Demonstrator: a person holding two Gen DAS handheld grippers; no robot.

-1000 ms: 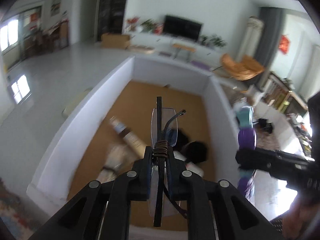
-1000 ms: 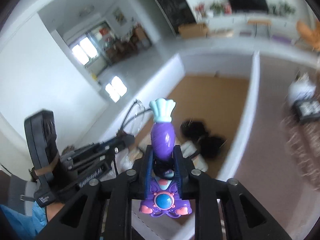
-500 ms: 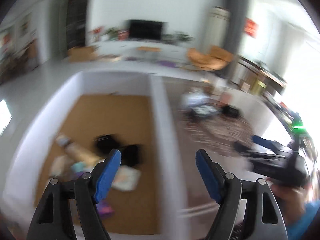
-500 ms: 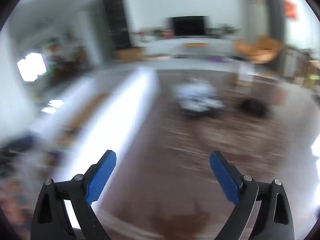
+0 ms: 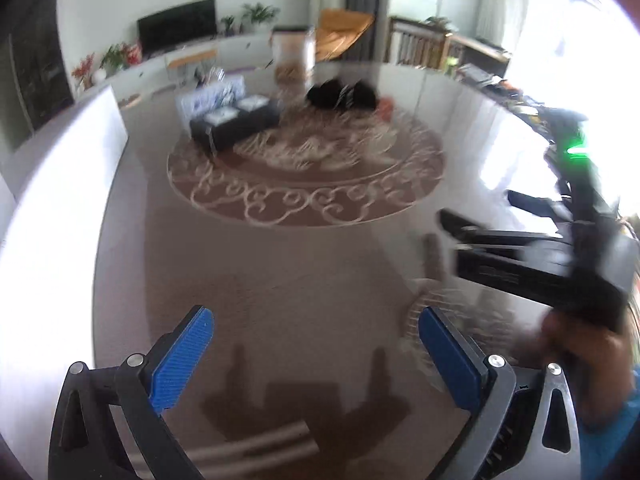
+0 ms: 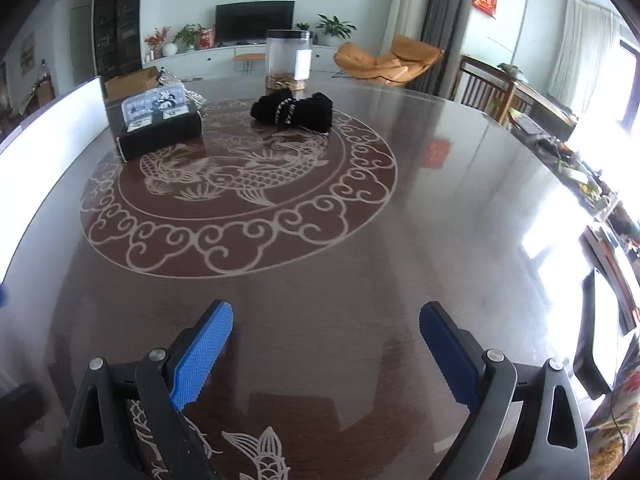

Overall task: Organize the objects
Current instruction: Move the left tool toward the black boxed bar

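My left gripper [image 5: 314, 320] hangs over the dark round table [image 5: 280, 280], its jaws opening with nothing between the blue pads. In the right wrist view my right gripper [image 6: 326, 312] stands open and empty above the same table [image 6: 360, 260]. Far across the table lie a black box [image 6: 160, 128] topped with white packs, a black cloth bundle [image 6: 292, 114] with a beaded band, and a clear jar [image 6: 288, 60]. The left wrist view also shows the box [image 5: 234, 120], bundle [image 5: 340, 94] and jar [image 5: 292, 56], blurred. The right gripper [image 5: 476, 208] appears there at the right, held by a hand [image 5: 580, 344].
The white wall of the open storage box [image 6: 52, 128] runs along the table's left side, also in the left wrist view [image 5: 60, 184]. Orange chairs [image 6: 384, 60], a wooden rack [image 6: 500, 92] and a TV [image 6: 254, 20] stand beyond the table.
Earlier my left gripper held glasses and my right held a purple toy over the white box. Both have let go, opened, and swung right over the table.
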